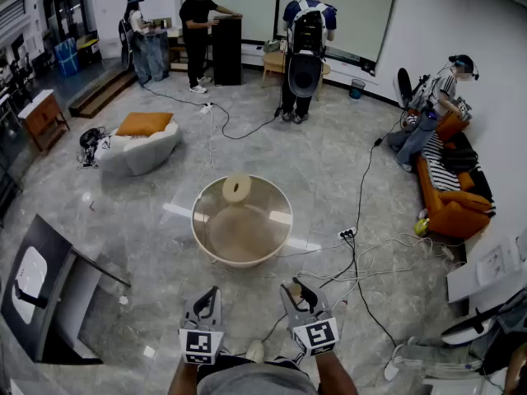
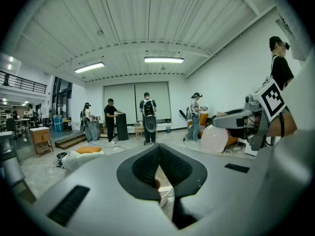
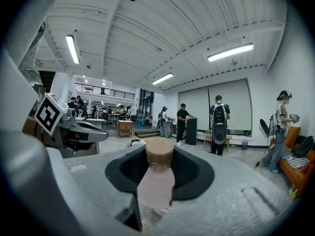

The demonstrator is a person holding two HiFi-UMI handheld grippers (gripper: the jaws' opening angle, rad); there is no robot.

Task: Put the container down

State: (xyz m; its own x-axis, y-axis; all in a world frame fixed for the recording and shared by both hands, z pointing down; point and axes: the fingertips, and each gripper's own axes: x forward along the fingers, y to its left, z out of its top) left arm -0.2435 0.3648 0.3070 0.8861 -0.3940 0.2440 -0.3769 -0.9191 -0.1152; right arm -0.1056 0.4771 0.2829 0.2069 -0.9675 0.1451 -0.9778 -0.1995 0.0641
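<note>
The container [image 3: 155,181] is a clear bottle of pale pink liquid with a round wooden cap. My right gripper [image 3: 158,154] is shut on it, its pads pressed on both sides, the bottle upright. In the head view my right gripper [image 1: 295,290] hangs low, right of middle, short of the round glass-topped table [image 1: 198,229]. My left gripper [image 1: 210,296] is beside it, jaws shut with nothing in them. In the left gripper view its jaws [image 2: 158,149] meet at the tips, and the pink container [image 2: 214,137] shows to the right in the right gripper [image 2: 231,124].
A wooden disc [image 1: 236,188] lies on the table's far side. Cables [image 1: 354,262] and a power strip [image 1: 347,234] cross the floor to the right. A white beanbag [image 1: 140,151], an orange sofa [image 1: 453,208] and a dark stand [image 1: 41,295] ring the area. Several people stand far off.
</note>
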